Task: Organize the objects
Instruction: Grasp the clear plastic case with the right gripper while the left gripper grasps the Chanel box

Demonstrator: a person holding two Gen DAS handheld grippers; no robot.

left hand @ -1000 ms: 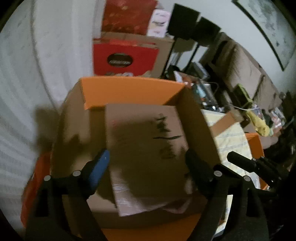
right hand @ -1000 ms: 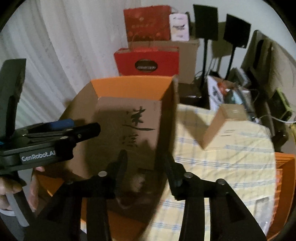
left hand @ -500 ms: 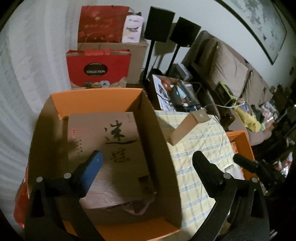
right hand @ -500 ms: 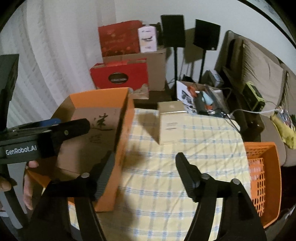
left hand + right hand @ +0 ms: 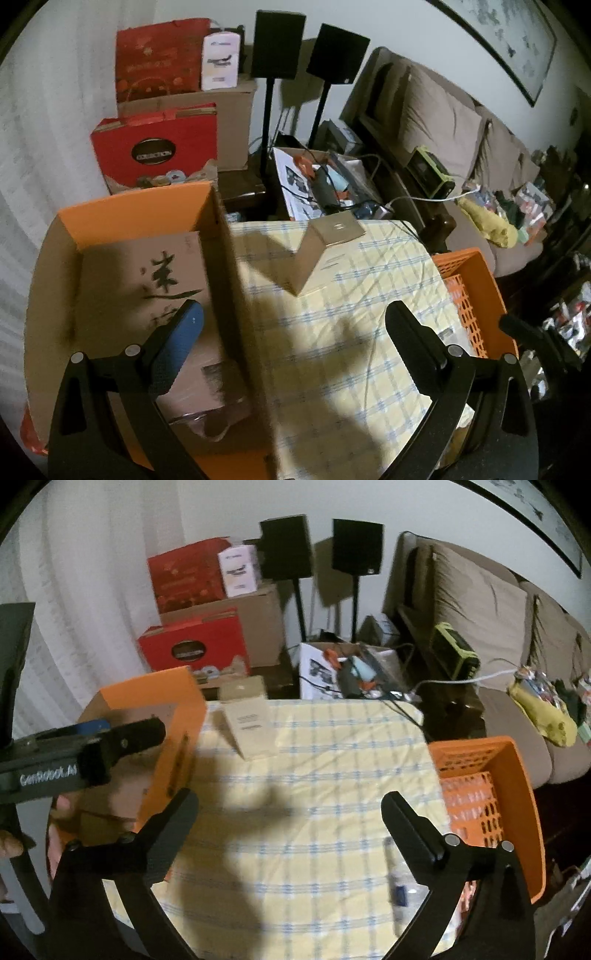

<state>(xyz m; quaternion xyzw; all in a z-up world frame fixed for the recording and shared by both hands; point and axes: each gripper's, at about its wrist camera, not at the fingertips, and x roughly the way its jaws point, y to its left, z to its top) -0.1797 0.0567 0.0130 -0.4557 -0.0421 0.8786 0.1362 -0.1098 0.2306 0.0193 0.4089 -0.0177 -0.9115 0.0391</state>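
Observation:
An open orange cardboard box [image 5: 133,214] stands at the table's left and holds a flat brown box with black brush characters [image 5: 147,280]. It also shows in the right wrist view [image 5: 155,690]. A small tan box [image 5: 317,254] lies on the checked tablecloth [image 5: 351,350], also in the right wrist view [image 5: 251,723]. My left gripper [image 5: 291,317] is open and empty, straddling the orange box's right wall. My right gripper [image 5: 290,805] is open and empty above the cloth. A clear plastic bottle [image 5: 402,882] lies near its right finger.
An orange plastic basket [image 5: 491,797] sits at the table's right edge, also in the left wrist view [image 5: 472,295]. Red gift bags [image 5: 159,151], cardboard boxes, two speakers on stands [image 5: 284,550] and a sofa [image 5: 480,602] stand behind the table.
Both grippers have pulled back and swung right, away from the orange box. The right gripper's fingers have opened wider. The brush-lettered box stays in the orange box.

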